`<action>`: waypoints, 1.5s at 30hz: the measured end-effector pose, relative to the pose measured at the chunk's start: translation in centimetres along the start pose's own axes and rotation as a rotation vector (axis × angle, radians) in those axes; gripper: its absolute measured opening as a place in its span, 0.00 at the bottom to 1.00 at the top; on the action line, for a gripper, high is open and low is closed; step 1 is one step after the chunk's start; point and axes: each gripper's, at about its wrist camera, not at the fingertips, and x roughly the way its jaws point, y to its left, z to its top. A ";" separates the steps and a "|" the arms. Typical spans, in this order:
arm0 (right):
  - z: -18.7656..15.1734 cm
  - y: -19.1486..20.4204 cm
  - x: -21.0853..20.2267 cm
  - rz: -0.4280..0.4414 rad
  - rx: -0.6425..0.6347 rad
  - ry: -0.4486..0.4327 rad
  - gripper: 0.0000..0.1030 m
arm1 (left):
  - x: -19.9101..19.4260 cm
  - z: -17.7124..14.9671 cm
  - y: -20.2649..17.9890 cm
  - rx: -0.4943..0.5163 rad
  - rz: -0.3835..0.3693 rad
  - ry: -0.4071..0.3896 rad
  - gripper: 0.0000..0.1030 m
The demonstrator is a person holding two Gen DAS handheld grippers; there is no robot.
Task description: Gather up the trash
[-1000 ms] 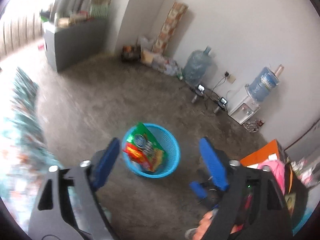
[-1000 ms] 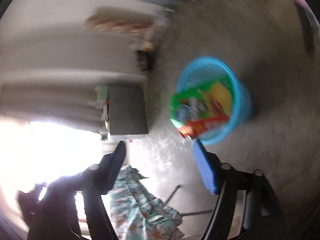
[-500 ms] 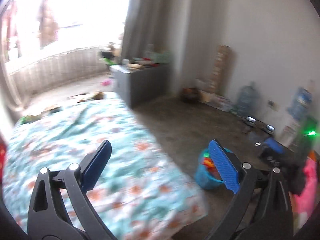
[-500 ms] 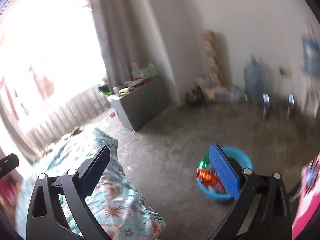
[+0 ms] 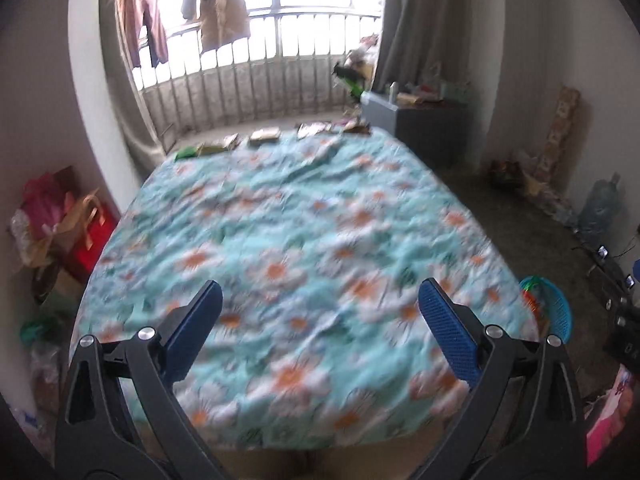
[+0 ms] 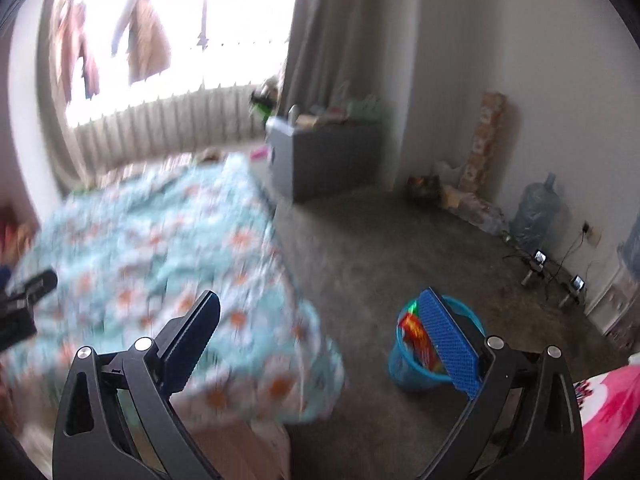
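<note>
Room: bedroom with grey concrete-looking floor (image 6: 400, 248), pale plaster walls, barred window with clothes hanging against bright light.
Bed: bed (image 5: 304, 240) is lying under a soft crumpled quilt, teal with white-and-orange flowers; mostly blurred.
Bin: blue basket (image 6: 404, 368) is standing on the floor just beside the bed corner; round, plastic lattice wall, also seen at right edge of left view (image 5: 556, 312).
Trash in bin: glossy snack wrappers (image 6: 416, 332), red, green and yellow foil, are sitting inside the basket, sticking up past the rim.
Trash left: flat packets (image 5: 264, 136) are lying along the far edge of the bed near the window, several, brownish and green; kind too blurred to tell.
Left gripper: left gripper (image 5: 316, 312) jaws spread wide after just opening, nothing between them, blue ribbed pads, black frame, hanging over the quilt.
Right gripper: right gripper (image 6: 320, 320) likewise spread after opening, nothing in it, one pad overlapping the basket in view.
Progress: looks partway; some wrappers binned, far-edge packets probably remaining.
Other: grey cabinet (image 6: 332, 160) cluttered on top; water jug (image 6: 536, 208) by the wall.
</note>
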 end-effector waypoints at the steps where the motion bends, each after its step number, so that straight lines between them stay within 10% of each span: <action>1: -0.7 0.7 0.4 -0.007 -0.032 0.027 0.94 | 0.4 -0.7 0.2 -0.005 0.001 0.033 0.91; 9: -4.5 2.9 2.1 0.040 -0.042 0.208 0.94 | 1.7 -5.6 1.3 -0.078 0.039 0.204 0.91; 45: -5.1 -1.3 2.3 -0.087 0.018 0.207 0.94 | 0.7 -4.4 -3.3 -0.032 0.011 0.169 0.91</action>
